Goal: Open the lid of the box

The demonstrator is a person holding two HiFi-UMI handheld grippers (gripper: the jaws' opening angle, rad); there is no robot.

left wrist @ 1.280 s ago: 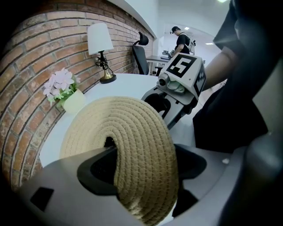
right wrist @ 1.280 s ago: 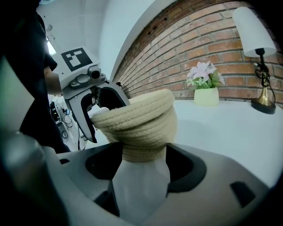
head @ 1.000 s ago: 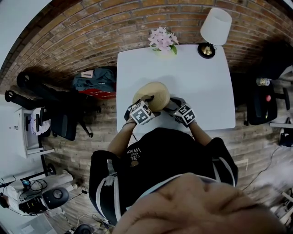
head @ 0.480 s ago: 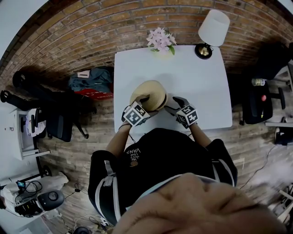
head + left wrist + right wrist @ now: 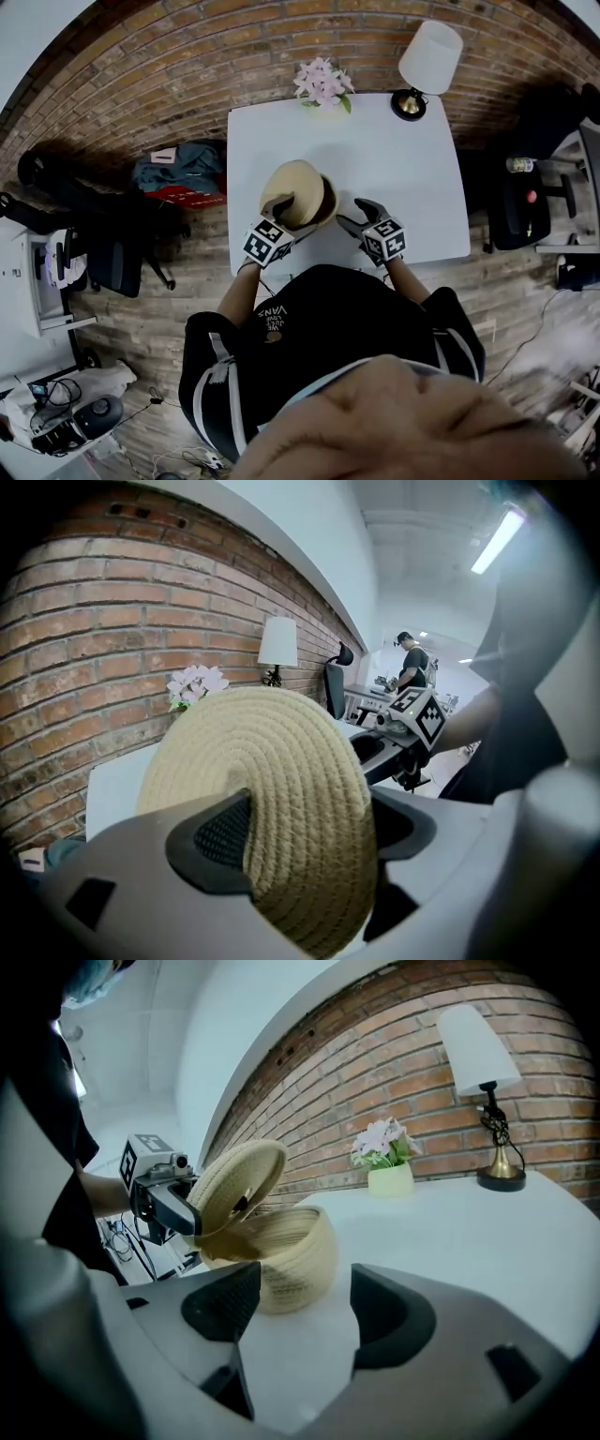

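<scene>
Two sets of tongs met over the near edge of the white counter (image 5: pixel 394 169). The left tongs (image 5: pixel 281 206) were clamped on the rim of the woven rope lid (image 5: pixel 292 187), one pad on its coiled top face and the other on its underside, as the left gripper view showed (image 5: pixel 309 827). The lid (image 5: pixel 272 789) was a round disc with no long axis. It was held clear of the box at a steep tilt, its gripped edge low and towards the person, its free edge pointing up and towards the brick wall. From the right gripper view its underside faced the box (image 5: pixel 291 1255), and its top faced up and to the person's left.

The box, a round rope bowl, sat on the counter just beneath the lid with its mouth open and facing upward. The right tongs (image 5: pixel 305 1305) stood wide apart with nothing between them; the box lay just ahead of their tips. In the head view the right tongs (image 5: pixel 354 214) were just beside the box's right wall (image 5: pixel 325 212).

A pot of pink flowers (image 5: pixel 321 84) and a white-shaded lamp (image 5: pixel 429 56) stood at the counter's far edge, well apart from the box.
</scene>
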